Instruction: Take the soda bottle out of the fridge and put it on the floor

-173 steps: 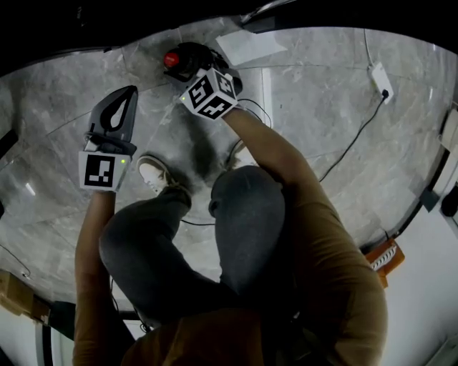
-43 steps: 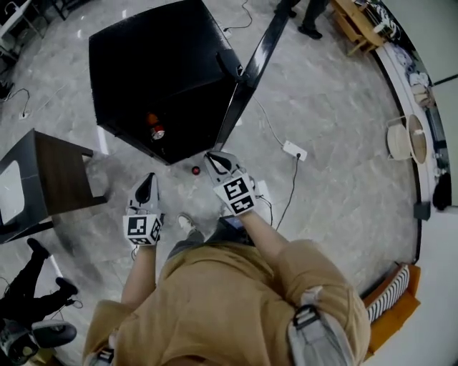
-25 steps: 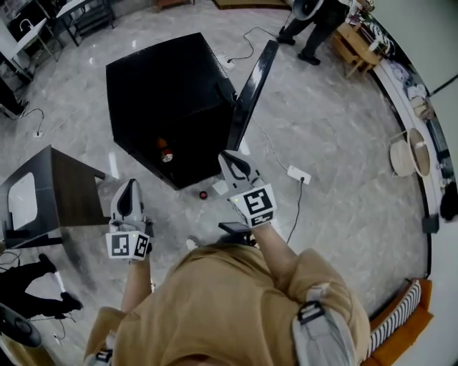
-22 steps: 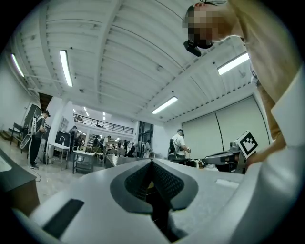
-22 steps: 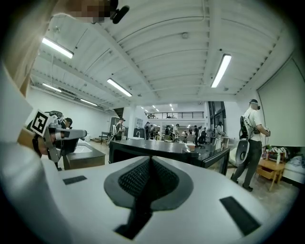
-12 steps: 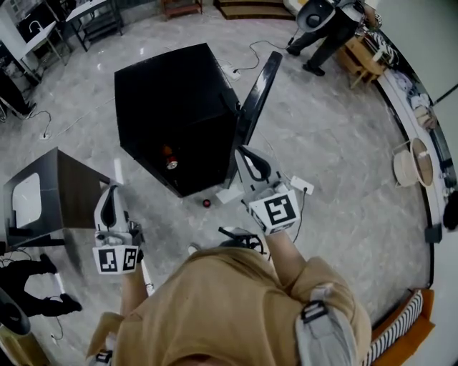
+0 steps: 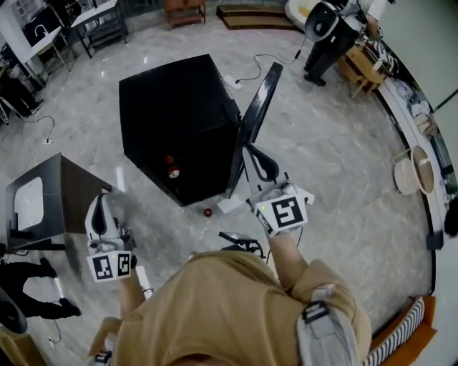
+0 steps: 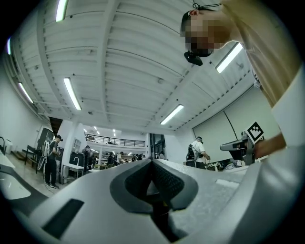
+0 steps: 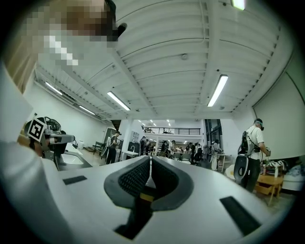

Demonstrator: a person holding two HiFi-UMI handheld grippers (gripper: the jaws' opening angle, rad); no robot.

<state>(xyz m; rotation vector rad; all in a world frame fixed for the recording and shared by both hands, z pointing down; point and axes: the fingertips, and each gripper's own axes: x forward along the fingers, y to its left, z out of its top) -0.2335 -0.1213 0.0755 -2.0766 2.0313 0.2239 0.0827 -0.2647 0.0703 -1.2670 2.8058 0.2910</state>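
Observation:
The soda bottle [image 7: 207, 212] stands on the grey floor just in front of the black fridge [image 7: 172, 107], only its red cap showing from above. The fridge door [image 7: 254, 118] hangs open. Inside the fridge another red-topped bottle [image 7: 170, 169] is visible. My right gripper [image 7: 252, 151] is held up in front of the door edge, shut and empty, well apart from the bottle. My left gripper [image 7: 99, 206] hovers at the left, shut with nothing in it. In the gripper views the left gripper [image 8: 152, 164] and right gripper [image 9: 150, 164] point up at the ceiling and hall.
A dark side table [image 7: 43, 196] stands at the left, close to my left gripper. A white sheet [image 7: 229, 205] lies by the fridge's foot. Cables cross the floor [image 7: 336, 143]. A person [image 7: 325, 21] stands at the back right, and a round basket [image 7: 408, 171] sits at the right.
Both grippers have risen away from the floor, still shut. In the head view the left drifted left and downward and the right moved right; the floor and fridge look farther off.

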